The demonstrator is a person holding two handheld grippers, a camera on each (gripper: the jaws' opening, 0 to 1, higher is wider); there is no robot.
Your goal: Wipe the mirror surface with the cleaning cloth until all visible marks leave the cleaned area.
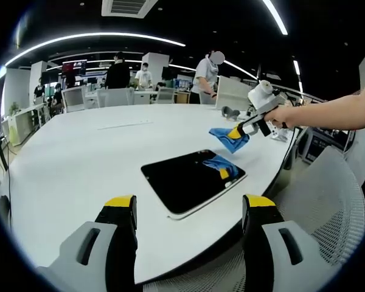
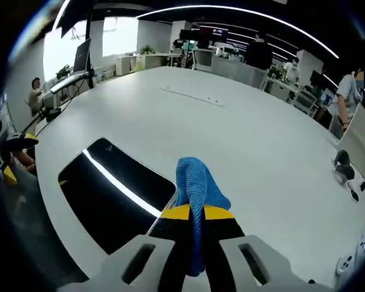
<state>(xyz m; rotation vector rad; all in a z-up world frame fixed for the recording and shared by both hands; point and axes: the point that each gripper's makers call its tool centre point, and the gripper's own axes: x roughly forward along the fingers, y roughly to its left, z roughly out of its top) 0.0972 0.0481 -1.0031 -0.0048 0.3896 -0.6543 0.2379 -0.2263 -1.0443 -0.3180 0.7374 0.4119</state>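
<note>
A large white table (image 1: 79, 158) is seen in an open office. In the left gripper view the mirror (image 1: 191, 180) lies flat near the table's near edge, a dark rectangle with rounded corners and a pale rim, just past the left gripper (image 1: 190, 210), at its 12 o'clock. The left gripper's 2 yellow-tipped jaws are held wide apart with nothing between them. The right gripper (image 1: 236, 132) enters at 2 o'clock of the mirror, held by a hand (image 1: 281, 115), raised above the table. Its jaws are closed on the blue cloth (image 1: 230, 139), which hangs from the tips; a blue reflection is visible in the mirror's far corner. In the right gripper view the right gripper (image 2: 191, 212) is seen pinching the cloth (image 2: 196, 185), bunched upward at 12 o'clock. The mirror (image 2: 112, 194) lies at 9 o'clock of the jaws, a bright ceiling-light streak crossing it. Several people are visible at desks beyond the table.
</note>
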